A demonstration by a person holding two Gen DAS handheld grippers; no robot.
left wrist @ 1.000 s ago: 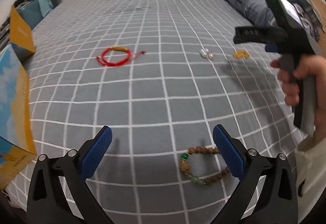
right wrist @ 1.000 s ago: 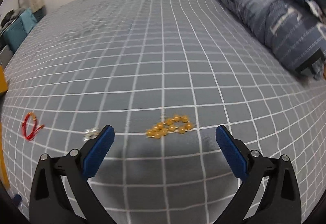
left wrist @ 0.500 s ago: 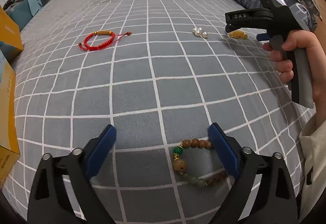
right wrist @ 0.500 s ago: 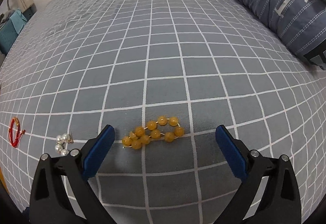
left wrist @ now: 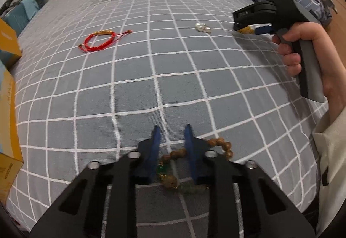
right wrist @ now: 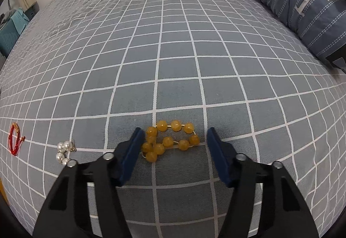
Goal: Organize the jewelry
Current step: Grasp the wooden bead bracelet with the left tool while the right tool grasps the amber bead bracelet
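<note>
A brown wooden bead bracelet [left wrist: 220, 145] with green beads lies on the checked bedspread. My left gripper [left wrist: 172, 140] has its jaws narrowed around the bracelet's left part, with a small gap still between them. A yellow bead bracelet [right wrist: 170, 140] lies between the fingers of my right gripper [right wrist: 174, 145], which is open but partly closed in; its left finger is nearly at the beads. The right gripper also shows in the left wrist view [left wrist: 250, 21]. A red string bracelet [left wrist: 101, 42] and pearl earrings [left wrist: 202, 27] lie farther back.
Yellow cardboard boxes [left wrist: 8, 43] stand at the bed's left edge. A blue striped pillow [right wrist: 302, 0] lies at the right. The pearls [right wrist: 63, 151] lie just left of my right gripper, and the red bracelet [right wrist: 14, 138] lies far left.
My left gripper has moved over the wooden bracelet and narrowed its jaws sharply around it. My right gripper has come down over the yellow beads and closed in partway.
</note>
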